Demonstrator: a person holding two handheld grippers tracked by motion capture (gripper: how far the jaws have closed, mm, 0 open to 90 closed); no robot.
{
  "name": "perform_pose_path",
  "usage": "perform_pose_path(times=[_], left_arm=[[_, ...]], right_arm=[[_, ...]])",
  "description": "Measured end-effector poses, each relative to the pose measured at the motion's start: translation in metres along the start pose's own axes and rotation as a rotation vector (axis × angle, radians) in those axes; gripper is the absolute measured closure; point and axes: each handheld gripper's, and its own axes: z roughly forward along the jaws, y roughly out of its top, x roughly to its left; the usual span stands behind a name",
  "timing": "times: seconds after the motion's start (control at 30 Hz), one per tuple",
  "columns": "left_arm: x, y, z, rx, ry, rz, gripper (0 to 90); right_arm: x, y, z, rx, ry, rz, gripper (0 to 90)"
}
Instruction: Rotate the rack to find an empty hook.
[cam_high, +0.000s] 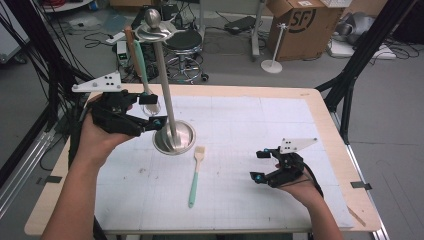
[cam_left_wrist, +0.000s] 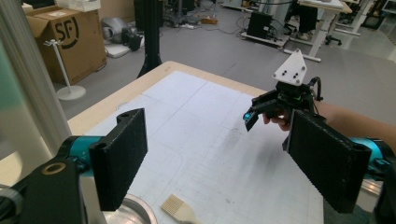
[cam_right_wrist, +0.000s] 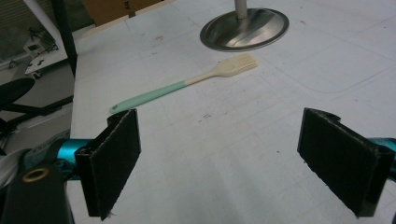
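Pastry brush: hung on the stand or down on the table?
Down: the pastry brush lies flat on the white mat, near the stand's base.

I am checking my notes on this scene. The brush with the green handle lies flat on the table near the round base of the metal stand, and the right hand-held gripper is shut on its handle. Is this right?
Not quite. The right hand-held gripper is open and holds nothing; the right gripper view shows its jaws spread wide, apart from the brush. The brush does lie flat on the table near the stand's round base.
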Motion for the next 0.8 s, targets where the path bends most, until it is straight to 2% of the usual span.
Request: perform_pose_path(times=[0.1,0.2,0.27,0.33,0.6,0.73,0.8], left_arm=[[0.000,0.003,0.000,-0.010,0.003,0.002,22.1],[0.000,0.007,0.001,-0.019,-0.015,0.003,25.5],[-0.001,0.010,0.002,-0.023,-0.032,0.010,31.7],[-0.003,0.013,0.003,-0.019,-0.025,0.018,35.6],[-0.006,0.025,0.006,-0.003,-0.007,0.032,61.3],[-0.004,0.031,0.006,0.004,-0.043,0.047,74.6],[-0.003,0.034,0.006,0.006,-0.051,0.048,76.3]], right_arm=[[0.000,0.000,0.000,0.000,0.000,0.000,12.7],[0.000,0.000,0.000,0.000,-0.003,-0.001,12.7],[0.001,0.000,0.001,0.002,-0.004,-0.003,12.7],[0.001,0.000,0.001,0.006,-0.003,-0.002,12.7],[0.001,0.000,0.000,-0.002,-0.002,-0.001,12.7],[0.001,0.000,-0.001,-0.002,-0.005,-0.002,12.7],[0.001,0.000,-0.001,-0.003,-0.003,-0.001,12.7]])
